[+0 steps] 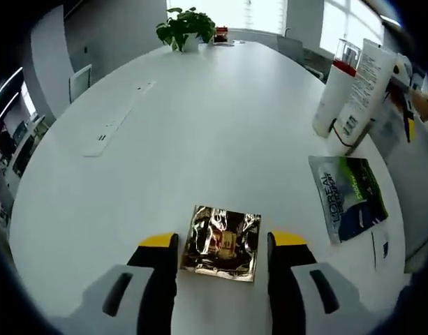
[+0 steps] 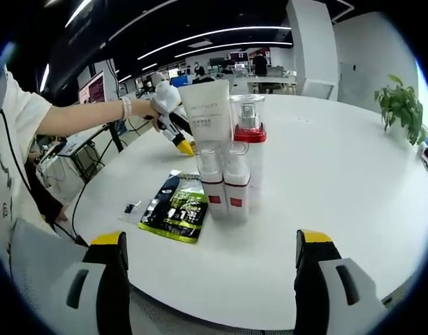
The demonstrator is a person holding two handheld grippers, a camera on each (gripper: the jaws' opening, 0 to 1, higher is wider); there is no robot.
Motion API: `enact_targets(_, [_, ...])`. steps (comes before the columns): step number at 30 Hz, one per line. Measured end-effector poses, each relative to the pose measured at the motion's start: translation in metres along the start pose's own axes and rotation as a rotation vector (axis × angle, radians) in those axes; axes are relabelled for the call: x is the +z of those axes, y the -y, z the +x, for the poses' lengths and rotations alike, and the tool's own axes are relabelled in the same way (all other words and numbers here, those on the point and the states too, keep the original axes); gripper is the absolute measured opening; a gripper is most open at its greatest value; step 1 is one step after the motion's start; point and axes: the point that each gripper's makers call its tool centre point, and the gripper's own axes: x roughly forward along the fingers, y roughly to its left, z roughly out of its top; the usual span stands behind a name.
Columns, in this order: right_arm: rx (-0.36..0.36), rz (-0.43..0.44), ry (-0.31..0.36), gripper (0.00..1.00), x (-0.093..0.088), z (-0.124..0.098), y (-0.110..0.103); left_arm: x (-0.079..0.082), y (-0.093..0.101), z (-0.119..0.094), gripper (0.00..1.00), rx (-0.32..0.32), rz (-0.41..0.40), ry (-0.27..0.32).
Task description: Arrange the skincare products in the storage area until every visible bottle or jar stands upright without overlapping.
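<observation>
Left gripper view: the left tool [image 1: 223,241], black-jawed with yellow tips, stands wide open low over the large white oval surface [image 1: 200,125]. Between its jaws, apparently touching neither, lies a flat, crinkled gold foil sachet [image 1: 222,242] with a reddish-gold mark at its centre. To the right of it a flat green, silver and dark blue sachet printed "L'OREAL" [image 1: 349,196] lies on the surface, with a small white card [image 1: 380,248] just beside it near the edge. Farther on, at the right edge of the surface, a tall white tube with small dark print [image 1: 366,87] stands upright, and close beside it a white bottle with a red collar and clear cap [image 1: 336,87]. A green potted plant [image 1: 186,28] sits at the far end of the surface.

Right gripper view: the right tool [image 2: 210,248] hangs wide open, holding nothing, near the edge of the surface [image 2: 339,181]. Ahead of it the skincare products stand upright in a tight cluster: two small white bottles with red square labels [image 2: 224,183] side by side in front, the white tube [image 2: 205,115] behind at left, the red-collared bottle [image 2: 249,139] behind at right. Whether they touch cannot be told. The green sachet [image 2: 173,207] lies flat just left of the cluster. Beyond it, a person's hand [image 2: 142,107] holds the left tool [image 2: 186,148] down to the surface.
</observation>
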Motion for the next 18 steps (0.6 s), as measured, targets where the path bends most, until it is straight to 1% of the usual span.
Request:
enact_targets(6, [0.017,-0.016,-0.011,0.99,-0.001,0.002,-0.006,-0.002,0.0,0.001,0.46,0.009,-0.017,-0.003])
enact_targets(9, [0.021,-0.02,-0.011,0.99,0.001,0.003,-0.008,-0.004,0.003,-0.001,0.38,0.014,-0.025,-0.002])
enact_targets(14, [0.032,-0.038,-0.008,0.99,0.005,0.004,-0.013,-0.006,0.003,-0.002,0.39,0.039,-0.05,0.001])
enact_targets(18, [0.03,-0.039,0.005,0.99,0.008,0.003,-0.013,-0.009,0.009,-0.004,0.39,0.047,-0.044,-0.01])
